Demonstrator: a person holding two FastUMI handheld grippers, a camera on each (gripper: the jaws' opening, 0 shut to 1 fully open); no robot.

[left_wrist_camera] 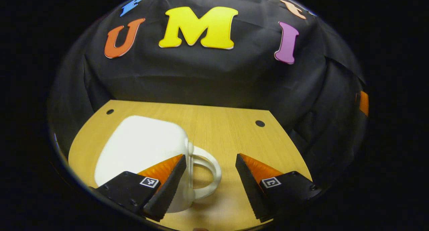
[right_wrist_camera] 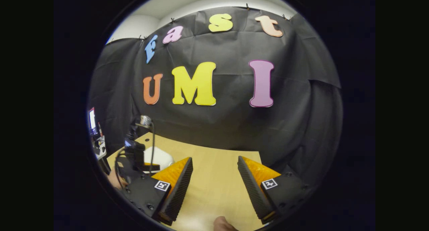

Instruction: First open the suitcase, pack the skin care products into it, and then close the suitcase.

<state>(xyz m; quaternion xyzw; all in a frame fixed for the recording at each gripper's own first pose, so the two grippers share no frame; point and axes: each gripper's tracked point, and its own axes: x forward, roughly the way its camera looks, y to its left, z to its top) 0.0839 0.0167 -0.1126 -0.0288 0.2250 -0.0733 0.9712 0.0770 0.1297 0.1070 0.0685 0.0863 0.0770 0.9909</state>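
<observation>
1. Plainly, I read no brand or label on the white suitcase [left_wrist_camera: 140,150]; its shell is blank, and it lies closed on the wooden counter [left_wrist_camera: 221,123], so I cannot see what it holds.
2. My left gripper [left_wrist_camera: 209,182] hangs with jaws released, the suitcase's looped handle [left_wrist_camera: 207,172] between them, untouched.
3. My right gripper [right_wrist_camera: 214,184] hovers over bare counter [right_wrist_camera: 214,164], jaws spread, grasping nothing.
4. From the right gripper view, the suitcase [right_wrist_camera: 159,157] sits far left, behind the left gripper [right_wrist_camera: 135,157].
</observation>
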